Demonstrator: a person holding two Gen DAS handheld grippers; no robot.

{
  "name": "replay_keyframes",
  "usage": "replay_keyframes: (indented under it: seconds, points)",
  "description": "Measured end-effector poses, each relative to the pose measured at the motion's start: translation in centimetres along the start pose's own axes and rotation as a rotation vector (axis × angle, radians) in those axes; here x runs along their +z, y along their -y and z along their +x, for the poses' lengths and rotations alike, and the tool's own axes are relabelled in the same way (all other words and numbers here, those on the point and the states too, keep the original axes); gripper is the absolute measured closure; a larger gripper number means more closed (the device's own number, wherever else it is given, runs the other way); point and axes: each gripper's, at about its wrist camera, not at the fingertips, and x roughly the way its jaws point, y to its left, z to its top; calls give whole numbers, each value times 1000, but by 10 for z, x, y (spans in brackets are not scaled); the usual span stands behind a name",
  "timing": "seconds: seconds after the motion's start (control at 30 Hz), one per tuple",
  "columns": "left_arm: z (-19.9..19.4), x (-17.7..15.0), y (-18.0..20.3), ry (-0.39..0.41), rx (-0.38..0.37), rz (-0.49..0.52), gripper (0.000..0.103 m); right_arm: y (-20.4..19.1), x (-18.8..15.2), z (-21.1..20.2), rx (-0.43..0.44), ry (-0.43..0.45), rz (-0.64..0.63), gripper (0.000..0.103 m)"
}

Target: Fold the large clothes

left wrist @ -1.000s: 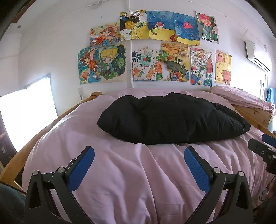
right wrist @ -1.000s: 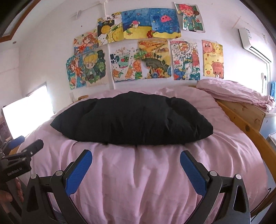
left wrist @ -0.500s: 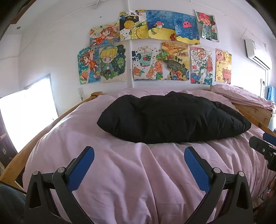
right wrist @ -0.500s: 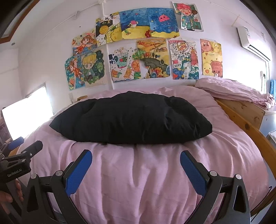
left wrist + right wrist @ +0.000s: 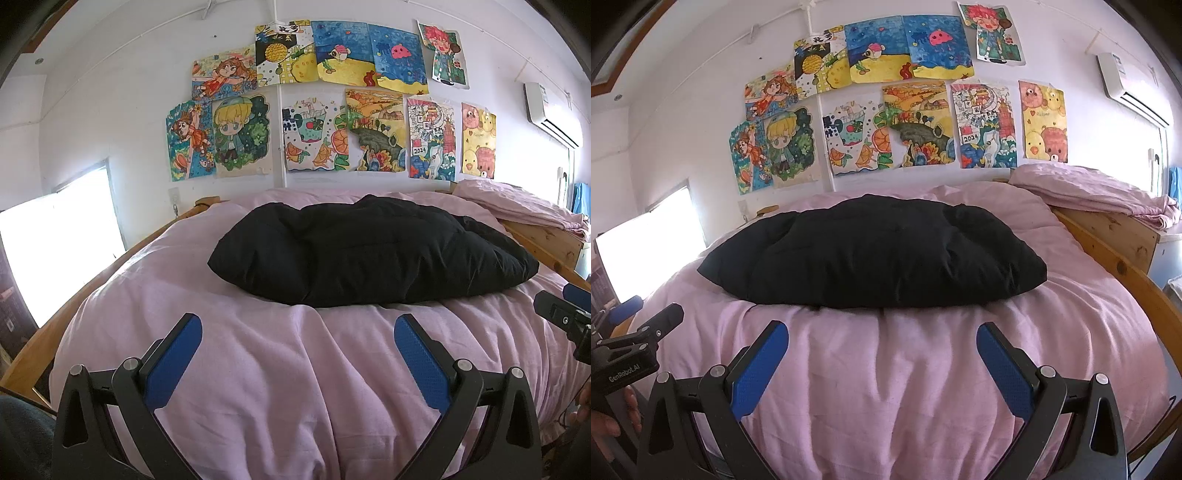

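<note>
A black puffy garment [image 5: 369, 251] lies folded in a thick bundle in the middle of the pink bed cover [image 5: 295, 369]; it also shows in the right wrist view [image 5: 875, 254]. My left gripper [image 5: 297, 332] is open and empty, held over the pink cover short of the garment's near edge. My right gripper [image 5: 882, 339] is open and empty too, just short of the same edge. Each gripper shows at the side of the other's view: the right one [image 5: 565, 317], the left one [image 5: 639, 343].
The bed has a wooden frame [image 5: 1137, 280] along the right side and a rail [image 5: 55, 332] on the left. A folded pink sheet [image 5: 1100, 192] lies on a wooden box at the back right. Drawings [image 5: 332, 110] cover the wall. A bright window [image 5: 55, 251] is at the left.
Both views have drifted slightly; the garment and the open grippers stand as before.
</note>
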Motion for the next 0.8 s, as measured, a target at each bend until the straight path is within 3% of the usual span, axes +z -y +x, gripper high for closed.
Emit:
replay_keyframes:
  seconds: [0.8]
  points:
    - [0, 0, -2, -3, 0, 8, 1, 0, 0, 0, -1, 0, 4, 0]
